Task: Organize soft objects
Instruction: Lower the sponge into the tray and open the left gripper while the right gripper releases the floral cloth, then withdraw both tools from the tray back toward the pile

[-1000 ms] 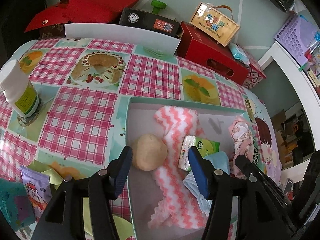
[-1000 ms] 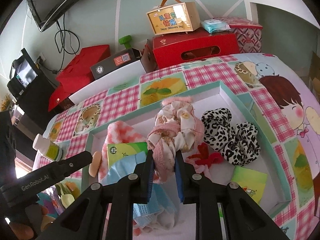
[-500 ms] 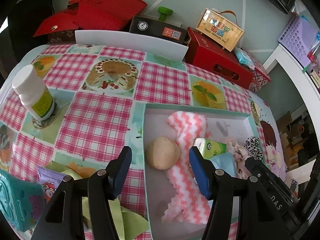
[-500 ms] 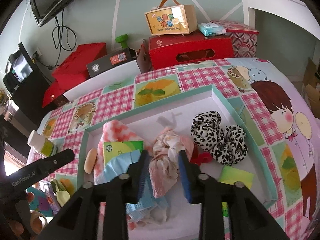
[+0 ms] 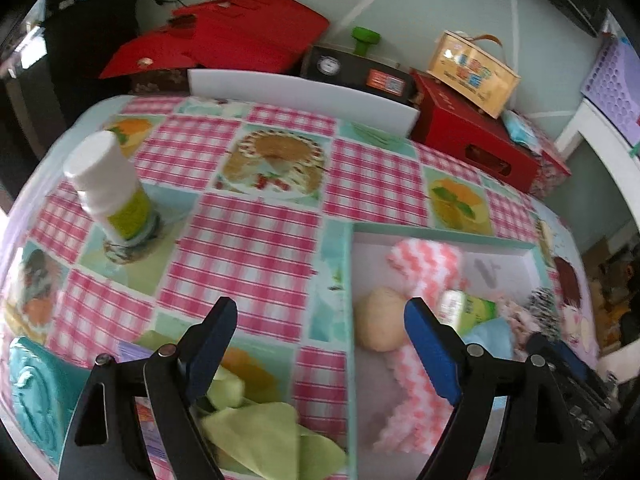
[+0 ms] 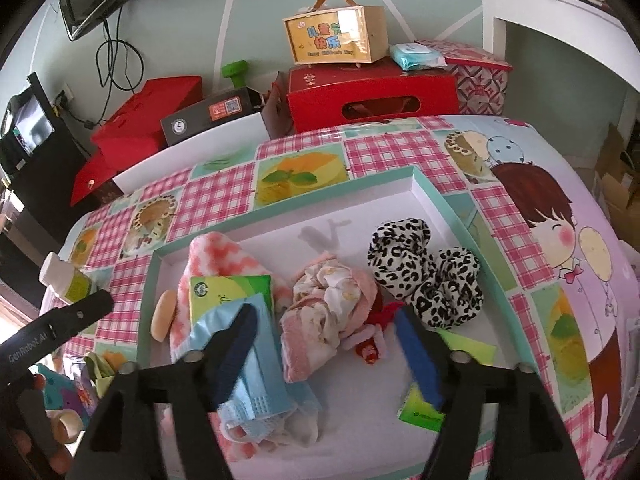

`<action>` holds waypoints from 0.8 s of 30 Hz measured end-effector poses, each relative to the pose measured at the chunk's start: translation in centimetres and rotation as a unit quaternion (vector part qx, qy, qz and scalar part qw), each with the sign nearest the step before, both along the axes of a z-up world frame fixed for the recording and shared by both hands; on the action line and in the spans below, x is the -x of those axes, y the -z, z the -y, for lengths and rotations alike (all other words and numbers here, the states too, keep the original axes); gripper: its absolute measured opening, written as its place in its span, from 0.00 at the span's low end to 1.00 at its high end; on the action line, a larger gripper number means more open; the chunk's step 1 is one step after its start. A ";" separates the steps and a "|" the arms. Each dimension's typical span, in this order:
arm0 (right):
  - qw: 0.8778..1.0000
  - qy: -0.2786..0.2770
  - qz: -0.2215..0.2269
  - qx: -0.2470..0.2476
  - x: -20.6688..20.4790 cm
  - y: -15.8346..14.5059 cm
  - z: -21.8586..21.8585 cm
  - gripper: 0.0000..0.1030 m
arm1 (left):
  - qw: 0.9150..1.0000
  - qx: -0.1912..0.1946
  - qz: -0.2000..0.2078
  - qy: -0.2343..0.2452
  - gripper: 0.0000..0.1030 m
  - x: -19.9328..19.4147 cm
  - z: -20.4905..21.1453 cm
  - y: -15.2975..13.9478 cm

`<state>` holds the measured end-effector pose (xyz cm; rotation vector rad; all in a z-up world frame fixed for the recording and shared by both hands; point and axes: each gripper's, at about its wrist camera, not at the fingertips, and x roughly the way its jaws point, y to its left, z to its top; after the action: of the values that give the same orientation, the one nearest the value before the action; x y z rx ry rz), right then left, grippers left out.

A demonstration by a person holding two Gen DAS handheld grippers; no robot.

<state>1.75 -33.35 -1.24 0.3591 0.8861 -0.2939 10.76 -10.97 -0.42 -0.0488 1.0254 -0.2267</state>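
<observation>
A teal-rimmed white tray [image 6: 440, 200] holds the soft things. In it lie a pink zigzag towel [image 6: 216, 256], a green tissue pack [image 6: 228, 292], a blue mask [image 6: 260, 360], leopard scrunchies [image 6: 404, 248] and a beige puff [image 6: 162, 316]. My right gripper [image 6: 326, 310] hangs over the tray with its jaws opening. The pink floral cloth [image 6: 324, 308] lies loose between them, untouched by the pads. My left gripper [image 5: 320, 302] straddles the tray's left wall [image 5: 348, 280], jaws opening and holding nothing. The puff [image 5: 380, 320] sits below, beside its right finger.
A white bottle [image 5: 108, 188] stands on the checked tablecloth at the left. Green cloth [image 5: 260, 432] and a teal item [image 5: 28, 384] lie at the near left. Red boxes [image 5: 472, 140] and a white board [image 5: 300, 96] line the back edge.
The right jaws spread and let go of the floral cloth, which dropped into the tray. The left gripper drifted left off the tray and its jaws widened.
</observation>
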 end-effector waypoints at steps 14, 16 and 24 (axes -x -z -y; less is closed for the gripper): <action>1.000 0.010 -0.009 0.019 0.0 0.0 0.1 1.00 | 1.000 -0.017 0.007 -0.021 0.97 -0.3 -1.4 0.4; 1.000 0.011 -0.011 0.018 0.0 0.1 0.2 1.00 | 1.000 -0.018 0.007 -0.020 0.97 -0.3 -1.4 0.4; 1.000 0.006 -0.012 0.020 -0.1 0.0 0.0 1.00 | 1.000 -0.016 0.002 -0.017 0.97 -0.2 -1.3 0.2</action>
<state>1.89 -33.31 -1.20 0.3236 0.9009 -0.3268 10.96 -9.64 -0.65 -0.0357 1.0230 -0.1792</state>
